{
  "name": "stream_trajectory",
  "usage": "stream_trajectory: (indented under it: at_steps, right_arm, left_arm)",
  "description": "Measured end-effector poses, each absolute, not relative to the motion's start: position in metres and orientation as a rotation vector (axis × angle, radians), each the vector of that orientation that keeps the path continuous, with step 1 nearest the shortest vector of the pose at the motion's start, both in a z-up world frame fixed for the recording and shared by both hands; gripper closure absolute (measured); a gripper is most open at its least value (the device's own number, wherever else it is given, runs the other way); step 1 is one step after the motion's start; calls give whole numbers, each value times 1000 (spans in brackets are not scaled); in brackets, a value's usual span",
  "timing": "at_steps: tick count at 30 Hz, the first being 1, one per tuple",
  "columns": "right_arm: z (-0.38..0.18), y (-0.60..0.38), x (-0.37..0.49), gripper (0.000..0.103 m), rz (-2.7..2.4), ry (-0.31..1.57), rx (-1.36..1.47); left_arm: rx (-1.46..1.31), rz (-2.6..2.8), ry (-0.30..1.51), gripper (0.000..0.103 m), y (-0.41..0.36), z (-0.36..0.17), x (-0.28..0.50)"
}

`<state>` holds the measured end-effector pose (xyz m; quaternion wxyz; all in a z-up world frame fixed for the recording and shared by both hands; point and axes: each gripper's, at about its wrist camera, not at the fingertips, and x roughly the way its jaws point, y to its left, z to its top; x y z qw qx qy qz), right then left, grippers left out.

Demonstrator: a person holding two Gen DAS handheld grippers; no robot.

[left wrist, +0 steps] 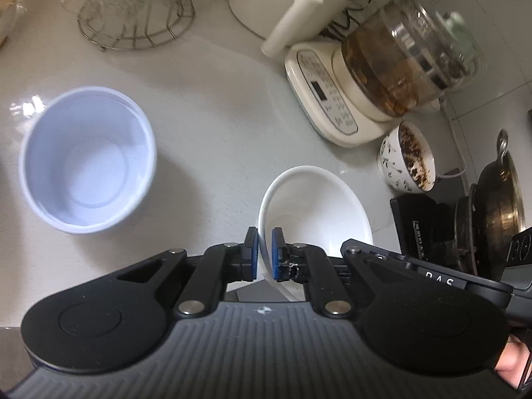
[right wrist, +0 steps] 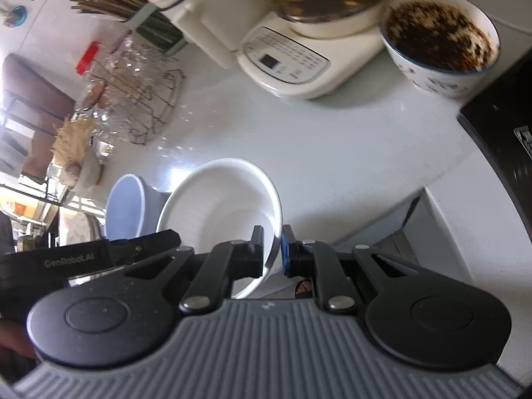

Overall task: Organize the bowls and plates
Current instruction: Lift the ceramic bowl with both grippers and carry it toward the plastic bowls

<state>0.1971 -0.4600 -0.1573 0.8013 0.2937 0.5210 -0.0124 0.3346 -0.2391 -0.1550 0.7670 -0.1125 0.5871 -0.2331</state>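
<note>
**Both tongs clamp one white bowl by its rim**

In the left wrist view, the left tongs (left wrist: 264, 254) sit at lower centre, closed on the near rim of the white bowl (left wrist: 319, 206), one blue pad inside the wall and one outside. The bowl looks tilted above the pale counter (left wrist: 212, 106). The lavender bowl (left wrist: 88, 161) stands upright at the left of the frame, apart from the white one.

In the right wrist view, the right tongs (right wrist: 272, 249) at lower centre grip the same white bowl (right wrist: 219, 199) on its right rim. The lavender bowl (right wrist: 128, 204) shows just left of it, partly behind the left tool's black body.

A cream kettle base (left wrist: 332, 99) carrying a glass pot stands upper right in the left view, a patterned bowl of dark contents (left wrist: 407, 159) just below it.
</note>
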Motion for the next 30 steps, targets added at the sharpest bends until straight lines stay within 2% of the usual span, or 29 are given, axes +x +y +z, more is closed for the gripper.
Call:
stream_trajectory:
  at_steps: [12, 30]
  right_arm:
    - [-122, -419, 221, 90, 11, 1063, 591]
    - [-108, -345, 276, 87, 136, 1093, 420]
  left_arm:
    - [-211, -502, 1173, 94, -195, -114, 340]
    - [-341, -411, 1080, 94, -113, -103, 352]
